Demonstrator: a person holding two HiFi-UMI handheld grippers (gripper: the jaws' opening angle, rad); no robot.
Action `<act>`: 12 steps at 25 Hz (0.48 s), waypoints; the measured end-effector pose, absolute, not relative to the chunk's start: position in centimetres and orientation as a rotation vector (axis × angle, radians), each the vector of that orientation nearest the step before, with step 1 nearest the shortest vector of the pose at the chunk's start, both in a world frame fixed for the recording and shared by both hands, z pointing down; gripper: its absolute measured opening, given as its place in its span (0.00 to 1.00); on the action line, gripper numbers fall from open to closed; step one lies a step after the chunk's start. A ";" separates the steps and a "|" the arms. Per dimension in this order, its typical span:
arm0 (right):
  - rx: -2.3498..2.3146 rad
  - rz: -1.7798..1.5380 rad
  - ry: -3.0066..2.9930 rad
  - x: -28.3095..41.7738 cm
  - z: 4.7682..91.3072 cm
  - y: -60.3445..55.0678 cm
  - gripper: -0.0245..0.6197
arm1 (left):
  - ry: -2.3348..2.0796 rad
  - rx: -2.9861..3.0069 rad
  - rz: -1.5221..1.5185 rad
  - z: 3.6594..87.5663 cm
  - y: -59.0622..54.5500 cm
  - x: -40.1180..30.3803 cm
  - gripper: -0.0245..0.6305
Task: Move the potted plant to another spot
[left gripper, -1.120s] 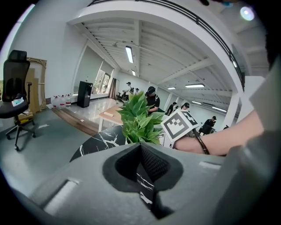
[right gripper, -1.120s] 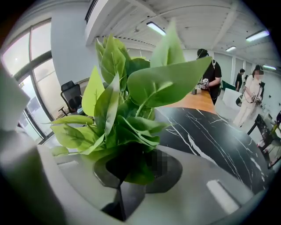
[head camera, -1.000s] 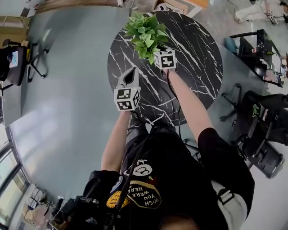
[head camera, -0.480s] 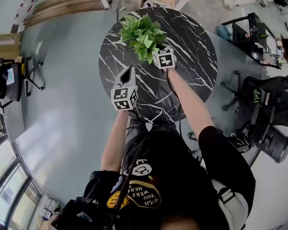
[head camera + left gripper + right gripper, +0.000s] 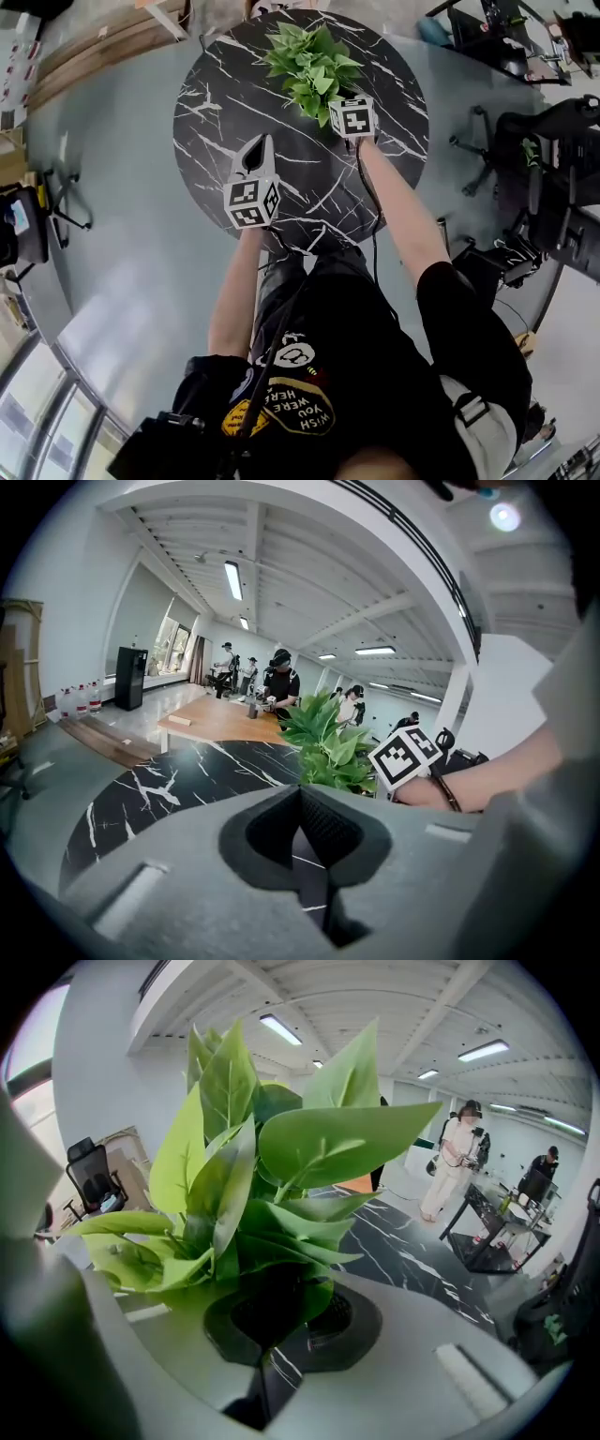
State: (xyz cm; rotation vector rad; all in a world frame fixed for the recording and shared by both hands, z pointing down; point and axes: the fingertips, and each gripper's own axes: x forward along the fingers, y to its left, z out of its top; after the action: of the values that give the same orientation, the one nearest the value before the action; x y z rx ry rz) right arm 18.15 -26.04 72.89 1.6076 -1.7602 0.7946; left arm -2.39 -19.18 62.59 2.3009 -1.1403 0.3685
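The potted plant (image 5: 314, 61), a bunch of broad green leaves, is over the far side of the round black marble table (image 5: 216, 103). My right gripper (image 5: 339, 101) reaches in under its near leaves, and only the marker cube shows from above. In the right gripper view the leaves (image 5: 262, 1176) fill the picture, and the jaws (image 5: 281, 1321) are nearly together on something dark at the plant's base; the pot itself is hidden. My left gripper (image 5: 260, 142) hovers over the table's near left part, shut and empty (image 5: 302, 803), with the plant (image 5: 323, 742) ahead of it to the right.
Black office chairs and a desk (image 5: 553, 187) stand right of the table, another chair (image 5: 23, 225) at the far left. A wooden table (image 5: 216, 724) and several standing people (image 5: 281, 677) are beyond the marble table. One person (image 5: 455, 1166) stands by a black cart.
The plant has travelled with my right gripper from the table's far left edge towards its far middle. My left gripper has drifted the same way. The head view has shifted too.
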 end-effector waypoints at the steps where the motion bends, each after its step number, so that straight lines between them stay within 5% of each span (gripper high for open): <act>1: 1.634 0.801 -1.738 19.6 72.8 -25.5 0.08 | -1.123 2.311 0.376 62.6 -19.1 -1.6 0.04; 12: 1.857 0.861 -1.496 33.8 72.7 -18.0 0.08 | -0.959 2.401 0.430 62.8 -17.4 5.4 0.04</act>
State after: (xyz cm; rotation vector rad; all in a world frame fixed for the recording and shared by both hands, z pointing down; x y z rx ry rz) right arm 33.80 -17.95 72.70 1.8570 -1.4959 0.8609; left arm 5.42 -17.45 62.75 2.4006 -0.9589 0.4297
